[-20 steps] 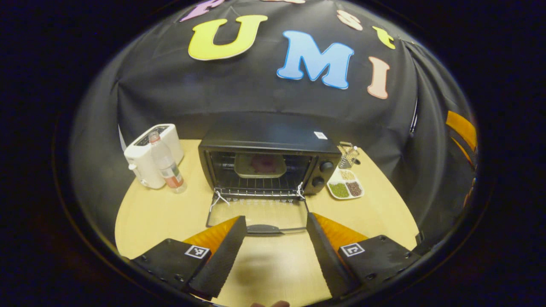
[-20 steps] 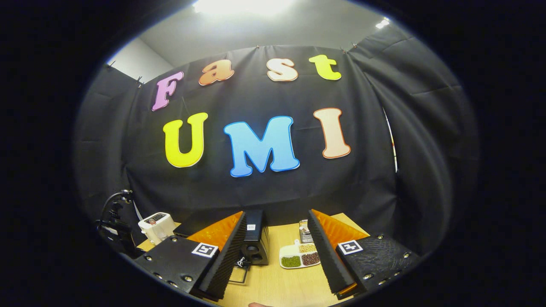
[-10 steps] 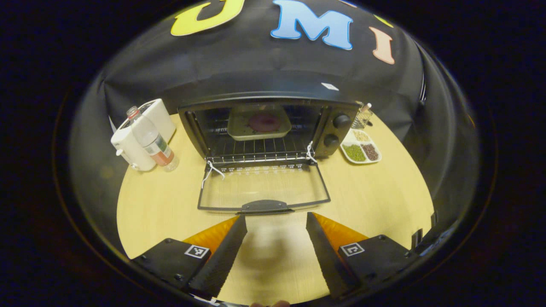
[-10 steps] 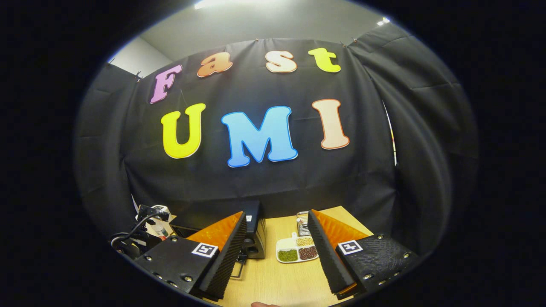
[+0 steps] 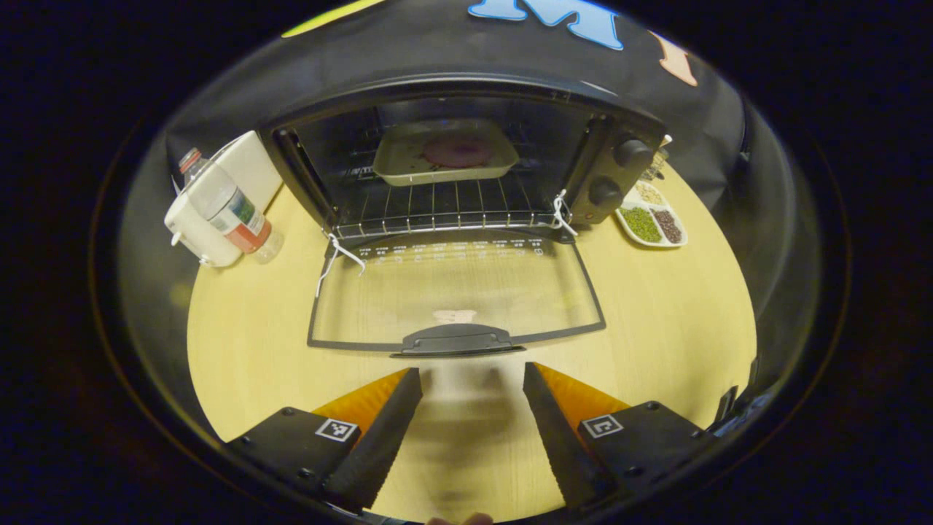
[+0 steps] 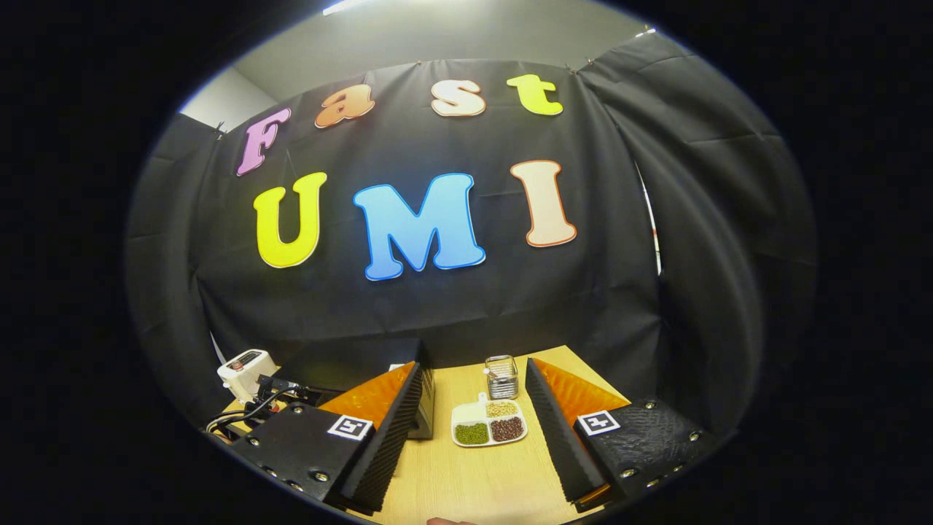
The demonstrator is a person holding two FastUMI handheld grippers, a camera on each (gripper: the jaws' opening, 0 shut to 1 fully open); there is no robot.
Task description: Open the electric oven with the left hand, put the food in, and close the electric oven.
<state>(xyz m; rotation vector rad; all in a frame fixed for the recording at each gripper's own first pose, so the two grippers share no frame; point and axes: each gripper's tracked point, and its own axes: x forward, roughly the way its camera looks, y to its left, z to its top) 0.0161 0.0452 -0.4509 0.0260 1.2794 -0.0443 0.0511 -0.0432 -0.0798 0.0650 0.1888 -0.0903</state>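
As the left tool [image 5: 472, 379] has neared, open oven door [image 5: 455, 299] looms larger.

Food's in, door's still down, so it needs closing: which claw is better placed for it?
Left. The left claw is open, just short of the door handle, lined up with it. The right claw is open too, aimed at the snack dish beside the oven.
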